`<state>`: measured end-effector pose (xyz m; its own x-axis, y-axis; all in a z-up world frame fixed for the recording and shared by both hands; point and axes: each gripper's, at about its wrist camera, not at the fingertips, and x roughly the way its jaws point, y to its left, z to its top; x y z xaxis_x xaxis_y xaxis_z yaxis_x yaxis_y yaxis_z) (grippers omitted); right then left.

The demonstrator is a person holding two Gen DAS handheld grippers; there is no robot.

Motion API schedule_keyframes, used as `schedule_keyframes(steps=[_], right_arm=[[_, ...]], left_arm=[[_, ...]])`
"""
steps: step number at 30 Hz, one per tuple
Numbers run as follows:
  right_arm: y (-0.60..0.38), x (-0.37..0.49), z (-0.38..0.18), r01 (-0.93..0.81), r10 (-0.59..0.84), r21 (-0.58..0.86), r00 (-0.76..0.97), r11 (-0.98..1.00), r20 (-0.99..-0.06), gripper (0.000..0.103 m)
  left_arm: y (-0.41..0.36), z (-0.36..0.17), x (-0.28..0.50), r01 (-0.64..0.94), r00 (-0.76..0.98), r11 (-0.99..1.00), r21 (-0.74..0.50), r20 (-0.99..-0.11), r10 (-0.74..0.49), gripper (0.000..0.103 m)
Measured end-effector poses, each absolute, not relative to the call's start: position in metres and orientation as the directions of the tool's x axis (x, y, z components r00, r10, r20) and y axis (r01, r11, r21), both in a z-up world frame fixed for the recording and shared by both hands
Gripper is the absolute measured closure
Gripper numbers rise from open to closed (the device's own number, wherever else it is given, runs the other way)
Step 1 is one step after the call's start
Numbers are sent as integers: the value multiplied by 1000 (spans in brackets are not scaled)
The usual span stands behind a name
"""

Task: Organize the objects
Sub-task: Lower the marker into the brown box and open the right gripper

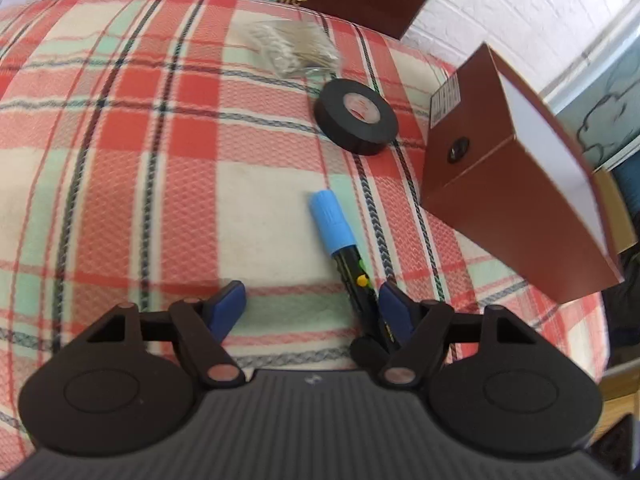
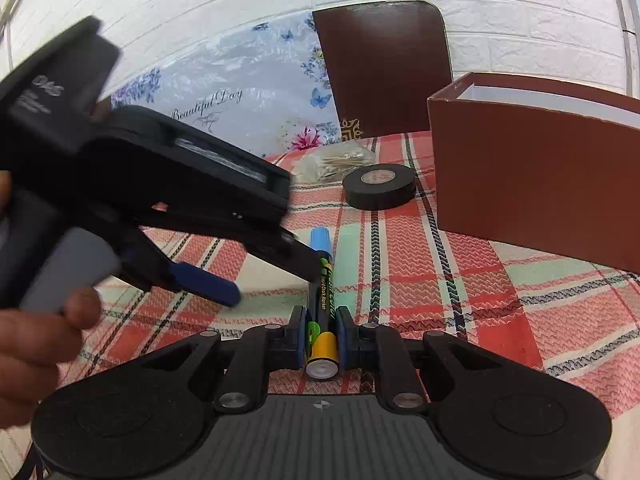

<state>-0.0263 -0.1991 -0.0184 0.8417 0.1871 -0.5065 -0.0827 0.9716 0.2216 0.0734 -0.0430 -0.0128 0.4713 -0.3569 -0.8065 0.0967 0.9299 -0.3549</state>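
A chalk marker [image 1: 340,236] with a blue cap and black barrel lies on the plaid cloth. My right gripper [image 2: 321,336] is shut on the marker [image 2: 322,312] near its tail end. My left gripper [image 1: 312,300] is open, its right finger [image 1: 394,308] beside the marker's barrel; it also shows in the right wrist view [image 2: 224,280], above and left of the marker. A black tape roll [image 1: 356,118] [image 2: 379,186] lies beyond the marker. An open brown box [image 1: 516,184] [image 2: 536,184] stands to the right.
A clear bag of cotton swabs [image 1: 292,48] [image 2: 336,162] lies behind the tape. A brown lid [image 2: 384,68] leans on the white brick wall. A flowered cloth [image 2: 224,96] hangs at the back. The plaid surface [image 1: 140,140] drops off at the right.
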Motion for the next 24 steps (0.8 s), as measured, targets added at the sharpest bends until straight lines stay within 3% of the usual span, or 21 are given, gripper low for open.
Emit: schedule_keyframes(steps=[1, 2, 3, 4, 5, 9, 17, 24], right_arm=[[-202, -27, -19, -82, 191, 230, 843, 970, -503, 89], [-204, -26, -20, -81, 195, 239, 844, 968, -500, 89], [-205, -27, -20, -82, 198, 247, 846, 966, -495, 89], [-206, -28, -19, -86, 203, 252, 849, 964, -488, 89], [-207, -30, -18, -95, 212, 256, 850, 962, -482, 89], [-212, -37, -7, -80, 176, 228, 881, 970, -438, 88], [-262, -44, 40, 133, -122, 50, 976, 990, -180, 87], [-343, -29, 47, 337, -324, 57, 931, 940, -168, 88]], left_arm=[[-48, -13, 73, 105, 469, 930, -351, -807, -358, 28], [-52, -14, 73, 110, 466, 927, -358, -805, -367, 37], [-54, -14, 75, 118, 461, 923, -367, -803, -378, 49], [-58, -15, 76, 129, 450, 918, -376, -802, -392, 75], [-60, -14, 79, 132, 433, 908, -398, -801, -414, 77], [-81, 11, 77, 174, 466, 906, -386, -778, -421, 78], [-195, 94, 90, 463, 522, 832, -306, -665, -535, 80], [-301, 93, 108, 600, 460, 752, -272, -652, -603, 80]])
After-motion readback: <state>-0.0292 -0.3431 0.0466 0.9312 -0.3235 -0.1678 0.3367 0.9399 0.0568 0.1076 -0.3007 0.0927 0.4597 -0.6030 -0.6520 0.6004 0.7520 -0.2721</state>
